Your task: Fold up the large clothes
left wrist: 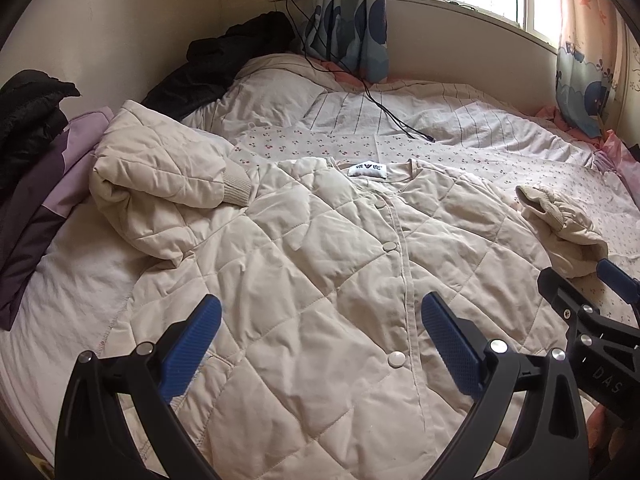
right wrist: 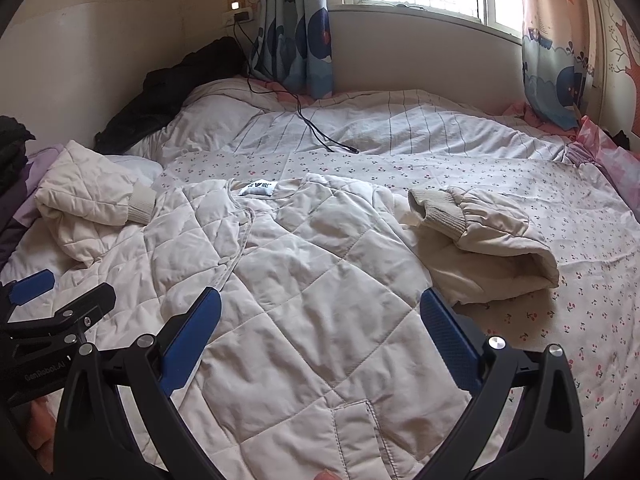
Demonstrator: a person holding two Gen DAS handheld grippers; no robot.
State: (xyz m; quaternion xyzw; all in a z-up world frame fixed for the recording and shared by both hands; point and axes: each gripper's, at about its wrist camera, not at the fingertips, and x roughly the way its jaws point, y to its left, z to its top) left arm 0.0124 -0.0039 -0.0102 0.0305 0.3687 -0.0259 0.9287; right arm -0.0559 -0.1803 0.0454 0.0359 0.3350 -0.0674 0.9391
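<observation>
Both tools, left [left wrist: 320,340] and right [right wrist: 320,340], gape wide and empty above the jacket [left wrist: 320,260], spread front-up on the bed [right wrist: 520,184]. Folding looks unstarted; next, likely gripping the sleeve [right wrist: 480,232] at 2 o'clock.

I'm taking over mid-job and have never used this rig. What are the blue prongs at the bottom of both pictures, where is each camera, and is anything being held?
Each picture comes from a fisheye camera mounted on a handheld gripper, looking forward along its two blue-padded fingers. One view belongs to the left gripper, the other to the right gripper; each also catches the other gripper at its edge. Both are open, hover over the cloth and hold nothing. On the bed lies a cream quilted jacket, front up and snapped shut, both sleeves bent inward. A black charging cable lies farther back, and dark clothes are piled by the wall.
</observation>
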